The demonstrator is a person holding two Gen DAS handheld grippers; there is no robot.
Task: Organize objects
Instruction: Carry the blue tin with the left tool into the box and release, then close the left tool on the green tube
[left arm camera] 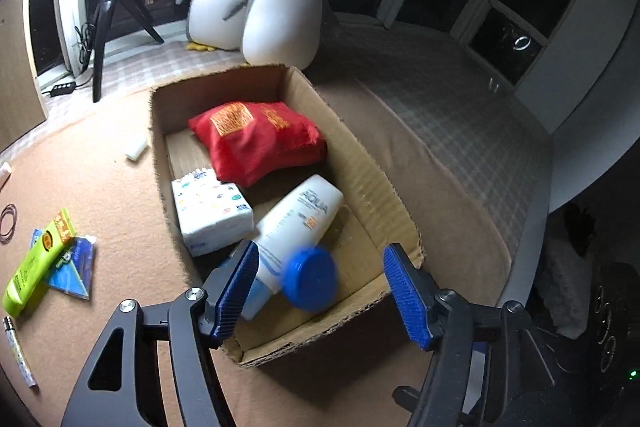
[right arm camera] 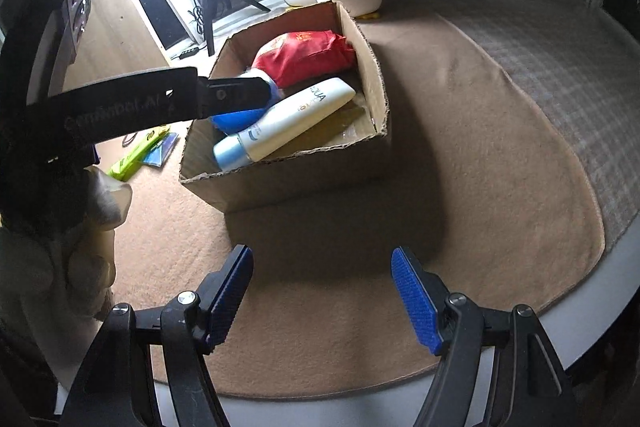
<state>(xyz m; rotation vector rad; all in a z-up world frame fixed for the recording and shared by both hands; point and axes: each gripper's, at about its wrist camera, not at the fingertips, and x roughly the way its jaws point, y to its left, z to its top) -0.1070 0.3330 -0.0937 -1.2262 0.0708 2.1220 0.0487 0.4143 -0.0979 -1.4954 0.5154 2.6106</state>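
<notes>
Wide-spread, the left gripper point(left arm camera: 320, 291) hangs over the box point(left arm camera: 372, 163), a blurred blue jar point(left arm camera: 310, 279) loose between its fingers, seemingly just dropped beside the bottle point(left arm camera: 296, 223), while the right gripper point(right arm camera: 322, 293) waits empty, equally wide, short of the box.

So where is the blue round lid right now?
In the left wrist view the blue lid sits blurred between the open left gripper fingers, over the cardboard box, beside the white bottle.

You can read "AQUA" on the white sunscreen bottle point(left arm camera: 298, 223) lying in the cardboard box point(left arm camera: 372, 179) at mid-frame, while the gold print on the red pouch point(left arm camera: 256, 139) behind it is too blurred to read.
</notes>
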